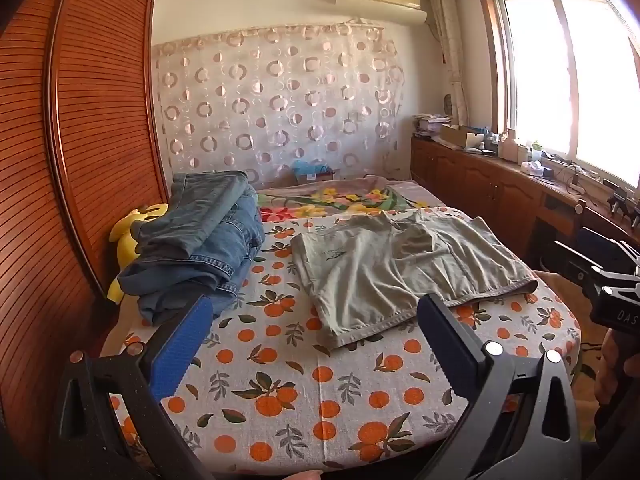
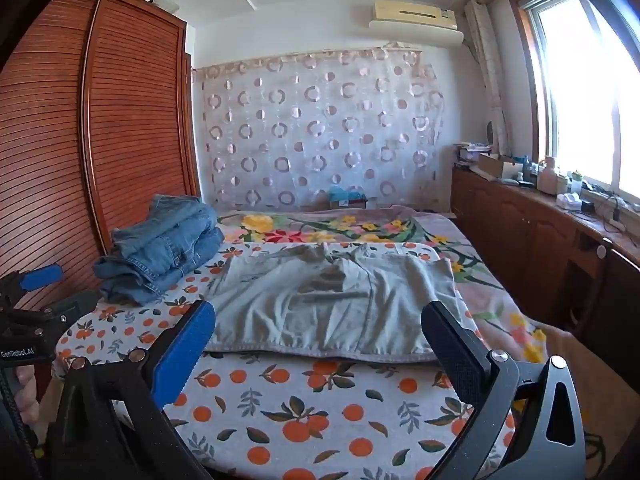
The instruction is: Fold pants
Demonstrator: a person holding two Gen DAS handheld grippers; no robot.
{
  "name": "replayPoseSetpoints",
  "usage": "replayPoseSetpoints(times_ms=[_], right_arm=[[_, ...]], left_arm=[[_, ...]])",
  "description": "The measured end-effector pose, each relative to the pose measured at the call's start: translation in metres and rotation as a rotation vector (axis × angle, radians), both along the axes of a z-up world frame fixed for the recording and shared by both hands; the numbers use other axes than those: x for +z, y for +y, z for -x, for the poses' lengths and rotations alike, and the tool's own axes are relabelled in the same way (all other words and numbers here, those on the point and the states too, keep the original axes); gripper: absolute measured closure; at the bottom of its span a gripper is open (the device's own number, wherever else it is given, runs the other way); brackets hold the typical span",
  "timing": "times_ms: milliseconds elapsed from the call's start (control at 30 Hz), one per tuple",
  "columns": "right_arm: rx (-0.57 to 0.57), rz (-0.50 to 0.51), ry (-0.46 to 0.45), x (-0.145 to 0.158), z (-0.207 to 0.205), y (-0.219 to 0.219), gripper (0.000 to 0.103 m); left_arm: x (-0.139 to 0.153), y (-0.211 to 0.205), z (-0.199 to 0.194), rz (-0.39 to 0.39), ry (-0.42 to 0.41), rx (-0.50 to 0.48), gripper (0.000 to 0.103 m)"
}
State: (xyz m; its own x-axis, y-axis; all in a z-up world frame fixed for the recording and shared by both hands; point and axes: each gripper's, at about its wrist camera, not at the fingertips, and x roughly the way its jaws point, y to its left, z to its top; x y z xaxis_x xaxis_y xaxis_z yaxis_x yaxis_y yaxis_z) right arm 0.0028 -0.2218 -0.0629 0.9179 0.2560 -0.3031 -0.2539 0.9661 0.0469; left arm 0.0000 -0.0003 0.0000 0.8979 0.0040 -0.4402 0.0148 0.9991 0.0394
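Light grey-green pants [image 1: 404, 268] lie spread and wrinkled on the orange-print sheet [image 1: 304, 380] of the bed, waistband toward me; they also show in the right wrist view [image 2: 336, 300]. My left gripper [image 1: 316, 336] is open and empty, held above the sheet short of the pants' near left corner. My right gripper [image 2: 320, 344] is open and empty, its fingers framing the waistband edge from just in front. The right gripper's body shows at the right edge of the left wrist view [image 1: 612, 280].
A stack of folded blue jeans [image 1: 196, 240] sits at the bed's left, also in the right wrist view [image 2: 164, 248], with a yellow plush toy [image 1: 128, 236] behind. A wooden wardrobe [image 1: 80, 140] stands left. A cluttered low cabinet [image 1: 500, 184] runs under the window at right.
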Motion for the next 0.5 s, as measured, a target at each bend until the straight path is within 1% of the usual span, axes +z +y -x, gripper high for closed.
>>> replayPoseSetpoints(times_ms=[33, 267, 300, 500], right_arm=[[-0.001, -0.002, 0.011, 0.0, -0.0004, 0.0, 0.0], [-0.001, 0.002, 0.01, -0.0002, -0.0005, -0.0002, 0.0], [-0.001, 0.003, 0.009, -0.0001, -0.0003, -0.0005, 0.0], [-0.003, 0.009, 0.008, -0.0006, -0.0006, 0.0004, 0.0]], left_arm=[[0.0, -0.0001, 0.0, -0.002, 0.0, 0.001, 0.001], [0.0003, -0.0037, 0.0002, -0.001, 0.004, -0.011, 0.001], [-0.0001, 0.0001, 0.0, 0.003, 0.001, 0.004, 0.001], [0.0007, -0.0003, 0.0015, 0.004, 0.0, 0.001, 0.001]])
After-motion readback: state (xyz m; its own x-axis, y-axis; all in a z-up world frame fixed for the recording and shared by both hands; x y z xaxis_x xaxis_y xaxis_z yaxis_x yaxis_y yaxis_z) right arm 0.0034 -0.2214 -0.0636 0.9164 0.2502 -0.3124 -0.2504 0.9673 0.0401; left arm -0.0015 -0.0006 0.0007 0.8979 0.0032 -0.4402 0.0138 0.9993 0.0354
